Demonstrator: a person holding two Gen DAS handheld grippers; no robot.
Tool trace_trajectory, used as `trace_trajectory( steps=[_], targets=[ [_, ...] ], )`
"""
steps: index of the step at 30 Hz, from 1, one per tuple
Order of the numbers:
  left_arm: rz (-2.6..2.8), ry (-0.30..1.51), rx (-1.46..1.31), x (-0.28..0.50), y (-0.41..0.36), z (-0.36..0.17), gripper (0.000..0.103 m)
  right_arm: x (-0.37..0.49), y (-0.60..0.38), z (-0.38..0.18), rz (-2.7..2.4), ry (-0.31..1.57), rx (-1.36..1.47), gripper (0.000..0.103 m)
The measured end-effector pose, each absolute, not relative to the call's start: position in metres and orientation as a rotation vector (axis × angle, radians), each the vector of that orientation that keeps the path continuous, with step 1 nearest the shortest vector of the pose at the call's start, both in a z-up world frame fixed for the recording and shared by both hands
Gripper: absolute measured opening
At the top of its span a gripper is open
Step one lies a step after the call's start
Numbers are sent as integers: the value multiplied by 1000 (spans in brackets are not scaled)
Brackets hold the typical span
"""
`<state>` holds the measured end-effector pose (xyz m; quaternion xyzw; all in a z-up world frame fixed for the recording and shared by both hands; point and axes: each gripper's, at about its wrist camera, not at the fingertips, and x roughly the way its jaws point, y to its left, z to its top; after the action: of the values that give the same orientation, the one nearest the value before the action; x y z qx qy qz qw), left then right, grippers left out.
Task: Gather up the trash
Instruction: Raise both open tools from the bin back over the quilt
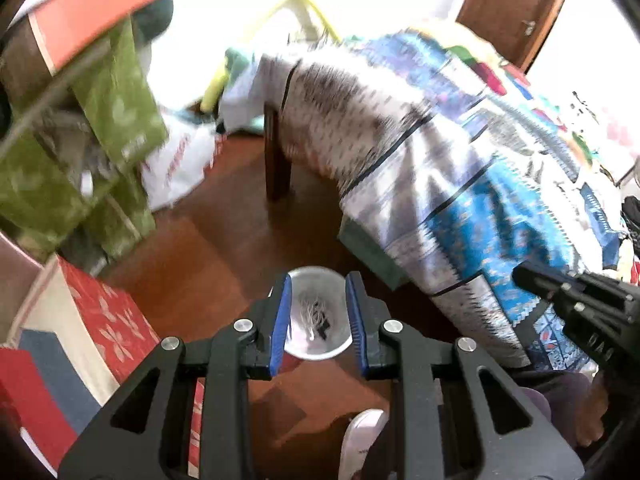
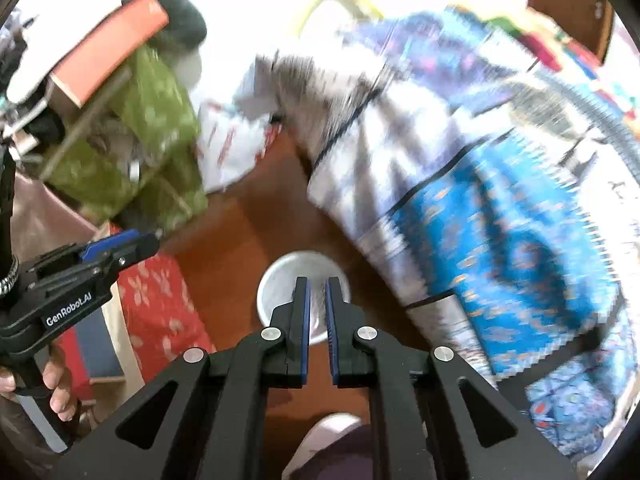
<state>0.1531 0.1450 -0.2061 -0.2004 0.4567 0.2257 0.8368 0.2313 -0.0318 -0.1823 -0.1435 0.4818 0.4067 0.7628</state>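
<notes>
Trash bin [image 1: 316, 316] is seen on the wooden floor [image 1: 224, 248], framed by both hand-held grippers.

In the left wrist view the white bin, with pale shreds and dark scraps [image 1: 318, 318] inside, is seen between the blue pads of the left hand-held gripper [image 1: 317, 284], whose jaws are held apart; whether the pads touch the rim cannot be told. In the right wrist view the right hand-held gripper [image 2: 317, 282] is held over the same bin [image 2: 280, 280], its jaws drawn nearly together with a narrow gap between them and nothing clamped. A bed draped with a blue and white patterned blanket [image 1: 460, 168] is seen to the right of the bin, and a red floral box [image 2: 160, 308] to its left. Both views are blurred.
</notes>
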Motion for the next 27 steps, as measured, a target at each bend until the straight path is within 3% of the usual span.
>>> trace_trajectory(
  steps=[12,22,25,27],
  targets=[
    [373,739,-302,158,64,-96,26,214,-124,-73,769,696,-209,7],
    [238,566,-193,195,-13,-22,26,230,-208,-14,613,533,-108,7],
    [193,531,-172,208,-34,-10,36,243,-231,-6,563,510,-87,9],
    [165,512,-152,220,-50,-5,51,252,-245,-5,520,499,-83,23]
  ],
)
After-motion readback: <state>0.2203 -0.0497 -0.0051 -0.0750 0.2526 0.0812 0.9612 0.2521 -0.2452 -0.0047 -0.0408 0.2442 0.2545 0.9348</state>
